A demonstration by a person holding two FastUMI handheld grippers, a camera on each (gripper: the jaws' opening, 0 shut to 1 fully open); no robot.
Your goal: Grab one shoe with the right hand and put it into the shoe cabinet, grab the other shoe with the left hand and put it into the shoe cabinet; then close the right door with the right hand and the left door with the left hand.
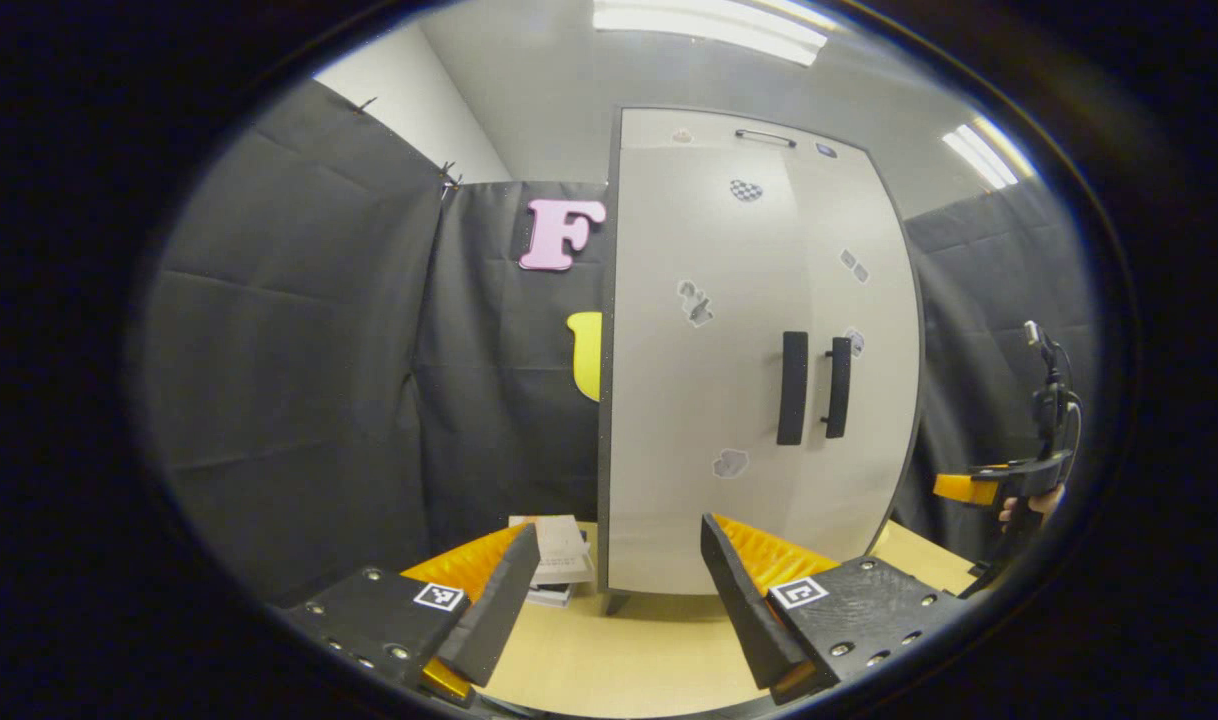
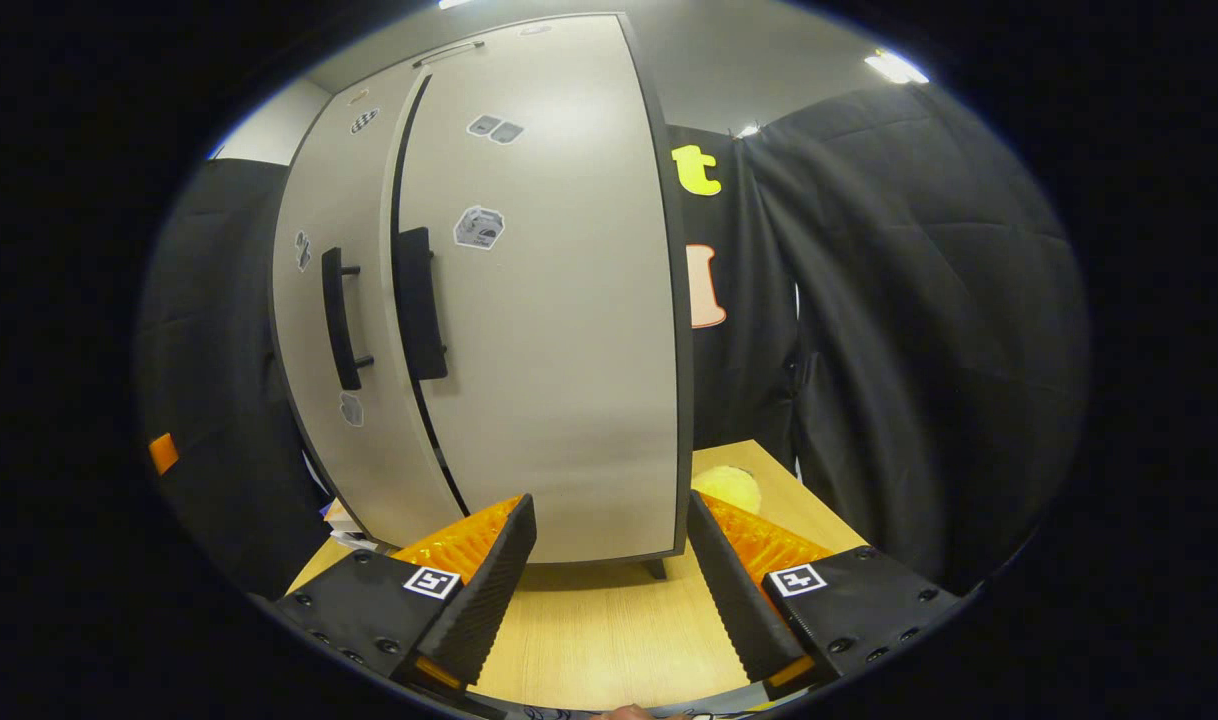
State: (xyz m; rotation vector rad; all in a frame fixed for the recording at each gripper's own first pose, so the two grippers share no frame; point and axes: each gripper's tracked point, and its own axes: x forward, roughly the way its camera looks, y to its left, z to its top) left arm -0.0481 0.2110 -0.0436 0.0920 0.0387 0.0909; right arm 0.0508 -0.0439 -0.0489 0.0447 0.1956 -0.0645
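Cabinet (image 1: 709,350): upright on the table (image 1: 609,660), at 12 o'clock from both grippers; long axis vertical.
Doors: left door (image 1: 699,400) shut flush; right door (image 2: 539,300) shut or nearly so, with a dark seam beside it in the right gripper view.
Handles: two vertical bars (image 1: 792,388) at mid-height, side by side at the seam.
Shoes: none in sight; likely inside, judging by the doors.
Left gripper (image 1: 609,590): fingers apart, empty, low before the left door.
Right gripper (image 2: 609,570): fingers apart, empty, before the right door, nearer to it than the left.
Next: likely pressing the right door home, straight ahead toward 12.
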